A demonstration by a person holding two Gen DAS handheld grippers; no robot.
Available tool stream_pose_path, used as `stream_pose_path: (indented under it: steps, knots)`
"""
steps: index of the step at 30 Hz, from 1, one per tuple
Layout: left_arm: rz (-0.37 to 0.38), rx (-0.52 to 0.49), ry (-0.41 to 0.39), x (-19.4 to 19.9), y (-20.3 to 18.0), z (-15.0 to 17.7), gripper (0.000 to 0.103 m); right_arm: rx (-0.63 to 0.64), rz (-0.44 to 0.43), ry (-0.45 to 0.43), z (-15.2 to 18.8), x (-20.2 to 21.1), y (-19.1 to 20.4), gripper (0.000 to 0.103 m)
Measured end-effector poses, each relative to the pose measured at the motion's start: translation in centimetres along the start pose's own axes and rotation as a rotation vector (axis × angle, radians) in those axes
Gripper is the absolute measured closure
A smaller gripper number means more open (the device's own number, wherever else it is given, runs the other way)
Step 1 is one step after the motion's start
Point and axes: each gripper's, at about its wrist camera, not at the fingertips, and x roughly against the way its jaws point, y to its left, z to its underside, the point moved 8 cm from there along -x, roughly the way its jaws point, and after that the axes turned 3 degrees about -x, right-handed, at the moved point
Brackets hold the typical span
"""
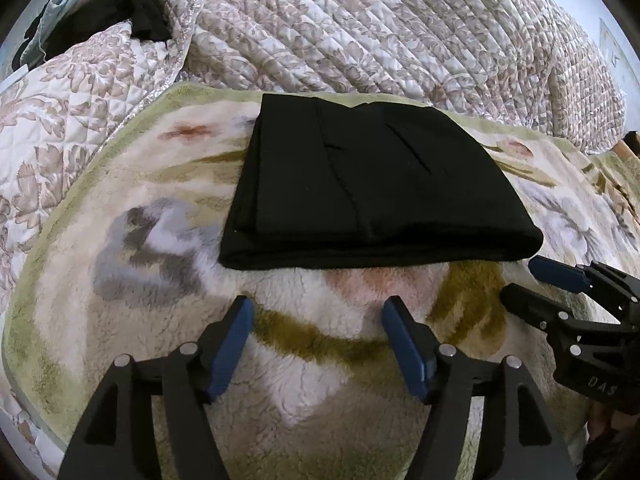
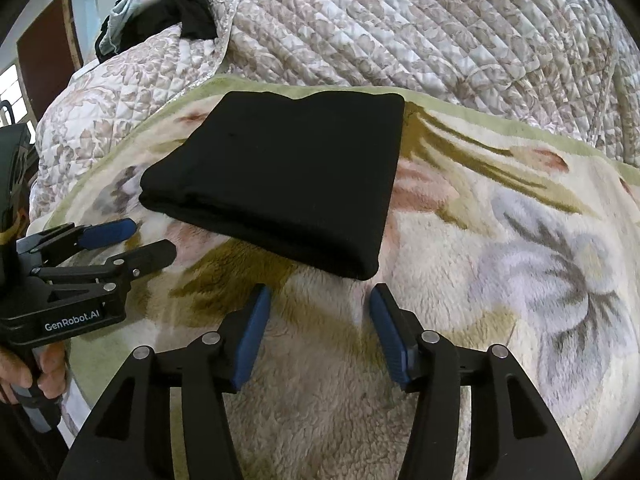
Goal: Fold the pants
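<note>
Left wrist view: black pants [image 1: 376, 188] lie folded into a compact rectangle on the fleece floral blanket [image 1: 160, 320] spread over the bed, toward the blanket's far edge where the quilted bedspread [image 1: 400, 28] begins
Right wrist view: same bundle [image 2: 288, 184], its near right corner just ahead of the right gripper [image 2: 318, 300], not touching it
Left gripper [image 1: 318, 310]: jaws apart, nothing between them, only blanket pile below; near fold of the pants lies just beyond the tips
Right gripper jaws: apart and empty too; in the left wrist view this gripper [image 1: 532, 284] sits beside the bundle's near right corner, clear of the cloth
Person: a hand [image 2: 36, 372] grips the left tool's handle at the left edge of the right wrist view
Step in hand: by my reading the folding is done or nearly so, and both tools stand off the cloth
Next move: probably nothing more than backing away; if another fold is wanted, both jaws would need to pinch the near edge through all layers
Pants' look: thick, soft knit, several layers stacked, near edge rounded, left side showing layers slightly stepped, faint seams and a crease on top
Risk: layers may slide if only the top one is pinched
Background: dark clothing pile [image 2: 168, 12] at the bed's far left corner
</note>
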Motion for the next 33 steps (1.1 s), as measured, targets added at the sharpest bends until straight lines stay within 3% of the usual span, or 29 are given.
stream_pose_path:
  steps: [33]
  knots:
    - [-0.033, -0.024, -0.003, -0.38, 0.18, -0.17, 0.029, 0.016, 0.011, -0.008, -0.08, 0.12, -0.33, 0.042]
